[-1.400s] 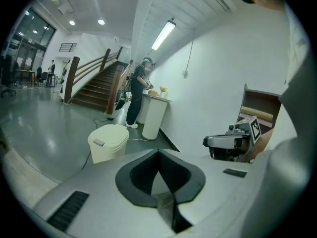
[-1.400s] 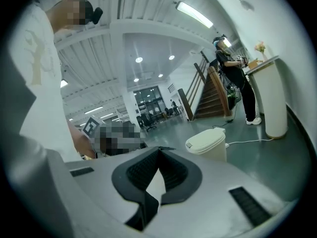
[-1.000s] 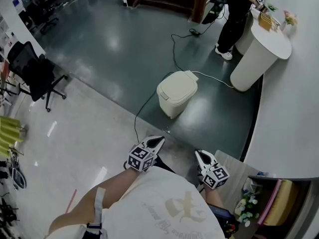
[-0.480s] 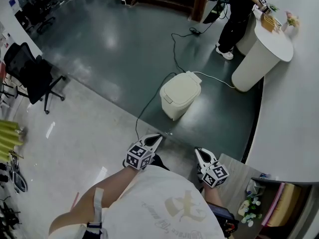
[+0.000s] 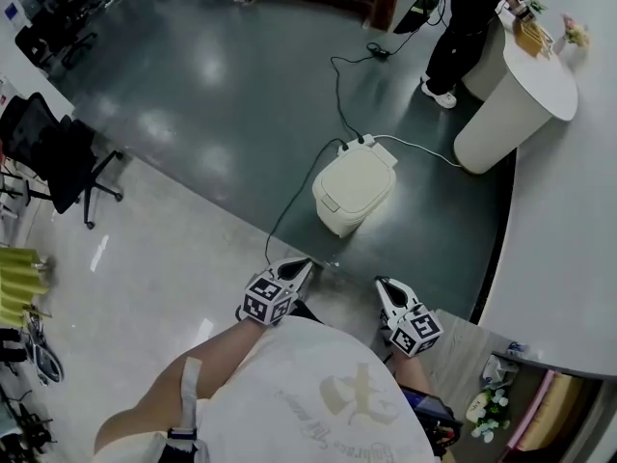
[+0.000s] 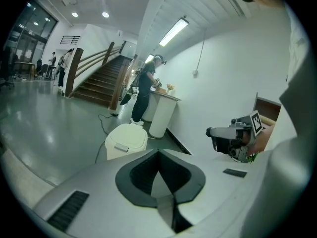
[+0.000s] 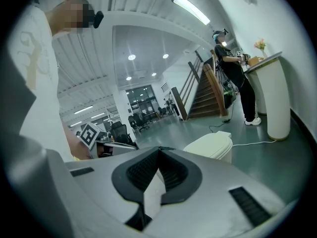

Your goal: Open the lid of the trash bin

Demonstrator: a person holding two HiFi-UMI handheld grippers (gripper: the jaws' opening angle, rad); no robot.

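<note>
Trash bin (image 5: 337, 216): cream, lid (image 5: 359, 177) down, on dark floor (image 5: 193, 85) just above centre of head view, well apart from both grippers. Left gripper (image 5: 297, 268): lower centre, jaws together, nothing between. Right gripper (image 5: 384, 287): to its right, jaws likewise pressed together, empty. Black cable (image 5: 287, 215) trails from bin toward lower centre. Person (image 5: 463, 13) by white counter (image 5: 521, 104), upper right.

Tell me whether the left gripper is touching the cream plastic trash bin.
Apart. The head view shows dark floor between the left gripper, held near the person's body, and the cream plastic trash bin.
</note>
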